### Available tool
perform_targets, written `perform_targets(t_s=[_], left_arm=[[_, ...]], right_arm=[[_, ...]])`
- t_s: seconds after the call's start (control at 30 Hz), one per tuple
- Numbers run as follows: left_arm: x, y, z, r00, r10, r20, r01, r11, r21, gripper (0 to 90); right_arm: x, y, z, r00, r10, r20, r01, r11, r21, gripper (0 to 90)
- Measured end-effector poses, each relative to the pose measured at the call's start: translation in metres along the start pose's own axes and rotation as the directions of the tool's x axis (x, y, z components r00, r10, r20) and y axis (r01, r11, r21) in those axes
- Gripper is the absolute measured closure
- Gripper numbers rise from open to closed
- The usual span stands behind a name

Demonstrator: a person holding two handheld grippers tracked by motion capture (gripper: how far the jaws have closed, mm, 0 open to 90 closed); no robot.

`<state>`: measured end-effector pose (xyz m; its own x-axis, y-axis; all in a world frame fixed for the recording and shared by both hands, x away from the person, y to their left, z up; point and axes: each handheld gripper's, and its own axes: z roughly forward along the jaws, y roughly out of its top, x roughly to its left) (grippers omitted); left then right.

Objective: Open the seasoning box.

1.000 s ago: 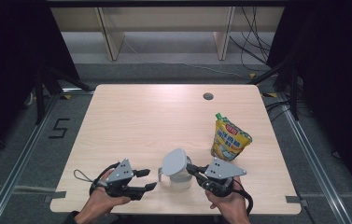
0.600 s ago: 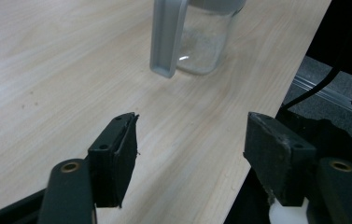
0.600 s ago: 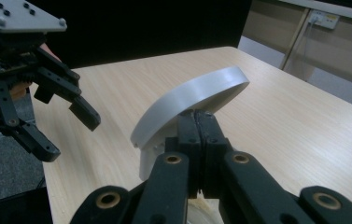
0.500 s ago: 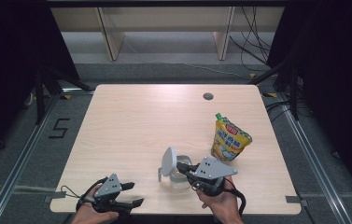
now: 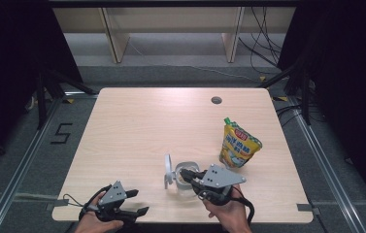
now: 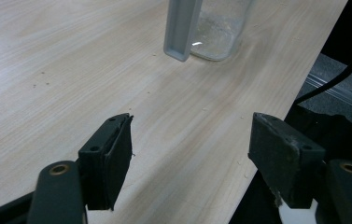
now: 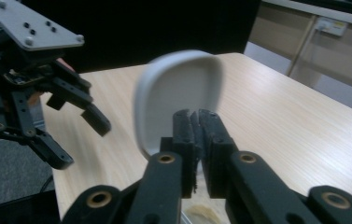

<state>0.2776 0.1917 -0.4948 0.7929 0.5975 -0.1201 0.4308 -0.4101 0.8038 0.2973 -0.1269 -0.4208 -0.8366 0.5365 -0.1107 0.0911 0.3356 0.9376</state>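
Yellow-green spouted pouch (image 5: 239, 146) on table (image 5: 137, 126), right side; round hole (image 5: 216, 100) beyond.

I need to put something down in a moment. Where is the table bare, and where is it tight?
The light wooden table is bare across its far half, up to the small round hole, and along its left side. It is tight at the near edge: the clear container with its raised grey lid, the right gripper, the open left gripper, and the yellow-green pouch at the right.

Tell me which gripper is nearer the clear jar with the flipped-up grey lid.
Right. The right gripper is at the jar, jaws closed on its rim; the left gripper sits apart, open, near the table's front edge.
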Motion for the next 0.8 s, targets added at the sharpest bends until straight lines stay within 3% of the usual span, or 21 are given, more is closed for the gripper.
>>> perform_targets(t_s=[0.13,0.17,0.2,0.23,0.3,0.33,0.37,0.4,0.43,0.47,0.5,0.53,0.6,0.63,0.67,0.7,0.73,0.77,0.8], left_arm=[[0.001,-0.001,0.001,0.9998,-0.015,-0.009,0.015,0.9998,-0.01,27.3],[0.002,-0.002,0.001,0.9998,-0.019,-0.011,0.019,0.9998,-0.002,26.1],[0.001,-0.002,0.002,0.9994,-0.031,-0.013,0.031,0.9994,-0.017,25.2],[0.001,-0.002,0.002,0.9993,-0.036,-0.013,0.036,0.9992,-0.018,24.2],[0.002,-0.001,0.001,0.9998,-0.015,-0.012,0.015,0.9998,-0.014,23.3],[0.003,-0.001,0.001,0.9998,-0.01,-0.015,0.01,0.9999,-0.01,21.5],[0.002,-0.001,0.001,0.9989,-0.041,-0.023,0.04,0.9991,-0.01,19.4],[0.002,-0.001,0.001,0.9989,-0.041,-0.023,0.04,0.9991,-0.01,17.2],[0.003,-0.001,0.002,0.9995,-0.02,-0.024,0.019,0.9996,-0.019,17.2],[0.003,-0.001,0.002,0.9995,-0.016,-0.027,0.015,0.9997,-0.018,15.6],[0.002,-0.001,0.002,0.9994,-0.027,-0.024,0.027,0.9992,-0.031,15.4],[0.002,0.0,0.001,0.9995,-0.025,-0.017,0.025,0.9992,-0.032,15.5],[-0.002,0.0,0.002,0.9978,-0.066,-0.007,0.066,0.9954,-0.07,15.4],[-0.002,0.0,0.002,0.9978,-0.066,-0.007,0.066,0.9954,-0.07,15.4],[-0.001,0.002,-0.001,0.9985,-0.054,-0.012,0.053,0.9975,-0.047,15.4],[0.0,0.002,-0.001,0.9989,-0.046,-0.011,0.045,0.9973,-0.058,15.4],[0.0,0.001,-0.001,0.9978,-0.064,-0.018,0.063,0.9963,-0.059,15.4],[-0.001,0.001,-0.001,0.9975,-0.068,-0.02,0.067,0.9961,-0.057,15.4],[-0.001,0.002,-0.002,0.9975,-0.068,-0.018,0.067,0.9962,-0.056,15.4]], right_arm=[[-0.01,-0.01,-0.012,0.9994,0.031,0.012,-0.031,0.999,-0.012,78.7],[-0.017,-0.02,-0.024,0.9978,0.051,0.043,-0.051,0.998,-0.022,73.5],[-0.02,-0.023,-0.028,0.9975,0.039,0.059,-0.038,0.999,-0.018,71.4],[-0.022,-0.028,-0.034,0.9936,0.1,0.053,-0.1,0.995,-0.001,69.4],[-0.024,-0.032,-0.037,0.9913,0.112,0.07,-0.111,0.994,-0.014,68.9],[-0.032,-0.041,-0.046,0.9874,0.117,0.107,-0.116,0.993,-0.019,67.3],[-0.035,-0.048,-0.053,0.981,0.148,0.125,-0.151,0.989,0.009,64.7],[-0.035,-0.048,-0.053,0.981,0.148,0.125,-0.151,0.989,0.009,64.7],[-0.037,-0.053,-0.058,0.9733,0.178,0.145,-0.182,0.983,0.016,63.1],[-0.042,-0.062,-0.063,0.9684,0.186,0.166,-0.19,0.982,0.01,60.7],[-0.045,-0.066,-0.067,0.9683,0.162,0.19,-0.167,0.986,0.013,59.6],[-0.045,-0.069,-0.071,0.9581,0.209,0.196,-0.217,0.976,0.02,58.6],[-0.048,-0.077,-0.078,0.9545,0.21,0.212,-0.221,0.975,0.032,54.0],[-0.046,-0.079,-0.08,0.9376,0.252,0.24,-0.267,0.963,0.03,52.2],[-0.046,-0.079,-0.08,0.9376,0.252,0.24,-0.267,0.963,0.03,52.2],[-0.051,-0.082,-0.081,0.9394,0.235,0.249,-0.248,0.969,0.018,50.6],[-0.054,-0.086,-0.084,0.9302,0.256,0.263,-0.273,0.962,0.027,48.6],[-0.06,-0.091,-0.085,0.9247,0.252,0.286,-0.27,0.963,0.025,45.3],[-0.06,-0.091,-0.085,0.9247,0.252,0.286,-0.27,0.963,0.025,45.3]])
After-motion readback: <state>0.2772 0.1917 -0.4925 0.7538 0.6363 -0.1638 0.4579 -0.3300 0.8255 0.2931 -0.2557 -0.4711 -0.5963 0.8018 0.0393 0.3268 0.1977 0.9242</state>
